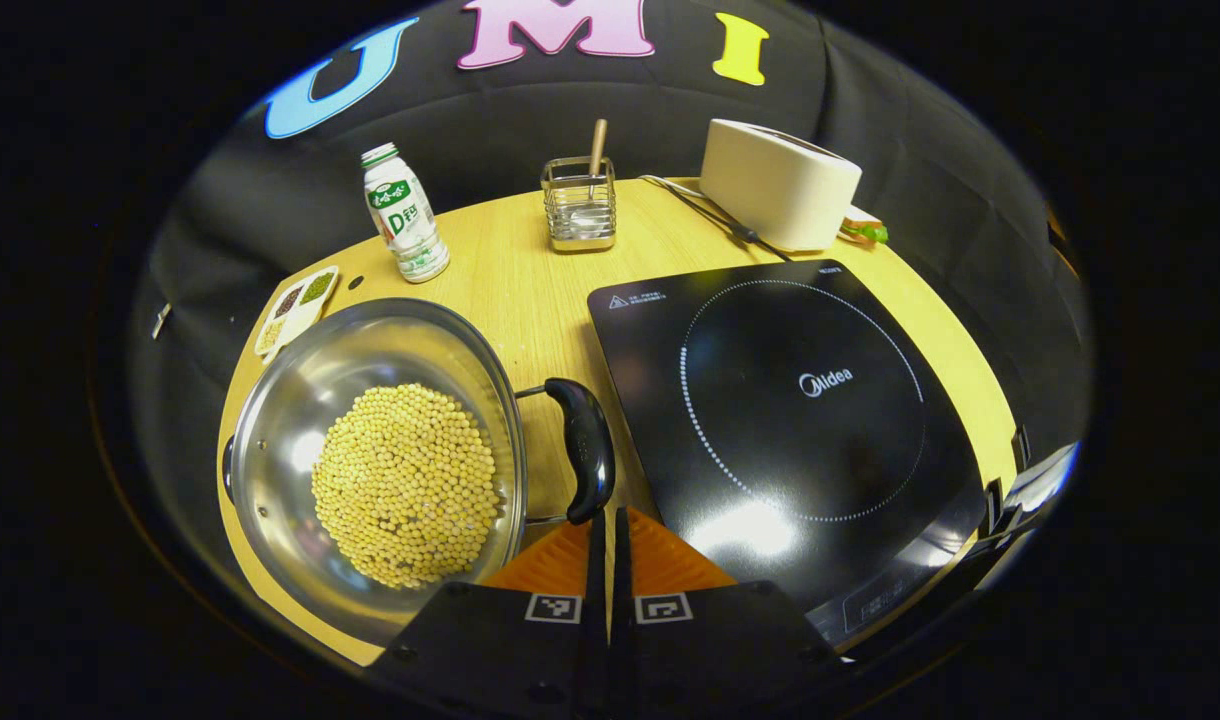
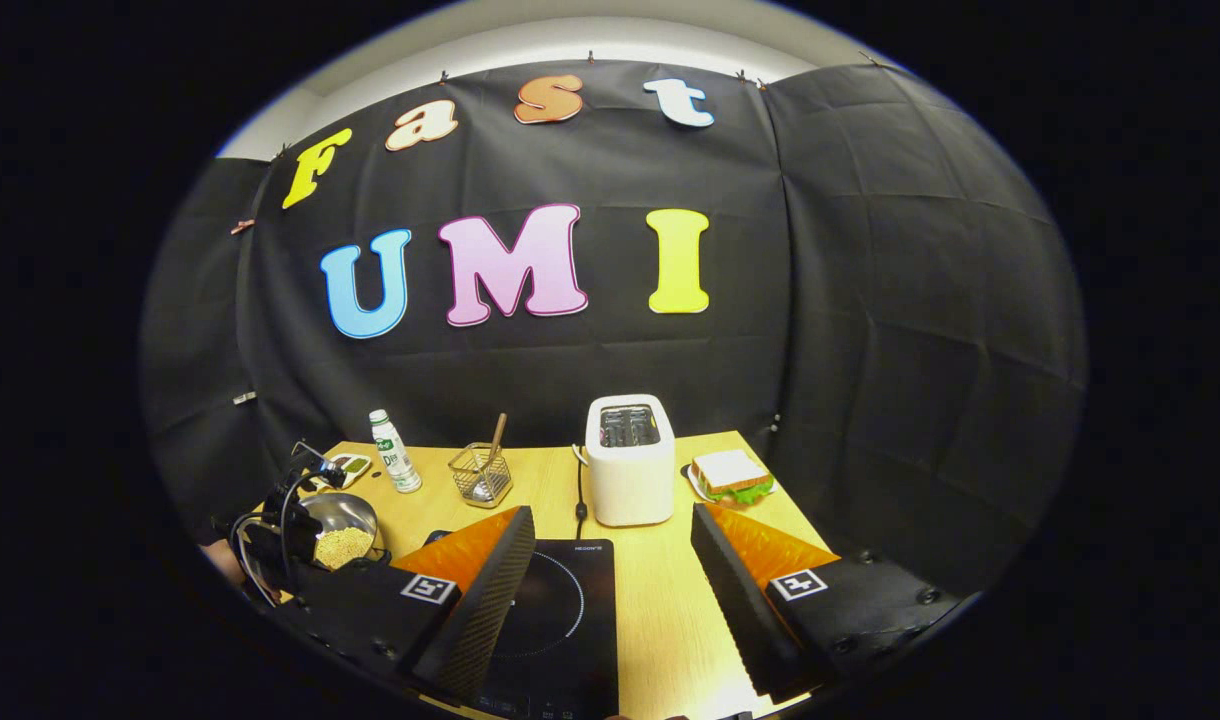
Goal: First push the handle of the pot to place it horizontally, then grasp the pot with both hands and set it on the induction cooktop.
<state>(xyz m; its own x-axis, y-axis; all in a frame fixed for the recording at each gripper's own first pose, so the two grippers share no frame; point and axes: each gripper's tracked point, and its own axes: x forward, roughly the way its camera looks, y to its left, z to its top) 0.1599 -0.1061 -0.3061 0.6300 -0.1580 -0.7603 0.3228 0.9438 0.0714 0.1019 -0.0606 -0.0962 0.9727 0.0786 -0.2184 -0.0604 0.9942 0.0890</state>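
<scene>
The near rim of the pot (image 1: 370, 460) is hidden behind the left gripper (image 1: 608, 525), whose black body with its two square markers covers the bottom of the left gripper view; the pot's far-side handle shows as no more than a dark nub at its left edge. The left gripper's fingers are pressed together with hardly a slit between them, their tips just at the lower end of the pot's handle (image 1: 582, 450), though whether they touch it is hard to make out. That handle is a glossy black curved grip on two thin metal rods, and it runs along the pot's right side, next to the induction cooktop (image 1: 790, 420). The pot is a round, shiny steel bowl, standing on the pale wooden table (image 1: 530, 290) left of the cooktop, with a heap of small yellow beans (image 1: 405, 485) in its middle. The cooktop is a flat black glass slab with a dotted white ring, its near control edge partly cut off. Behind stand a white plastic bottle (image 1: 403, 212) with a green label, a wire-mesh holder (image 1: 579, 203) with a wooden stick in it, a cream toaster (image 1: 778, 182) with rounded corners, and a small divided tray (image 1: 296, 308) of grains. In the right gripper view the right gripper (image 2: 610, 540) hangs above the table with its ribbed orange-and-black fingers spread wide, holding nothing; a sandwich (image 2: 732, 473) lies beside the toaster, and the other gripper at the pot is small and tangled with cable.
</scene>
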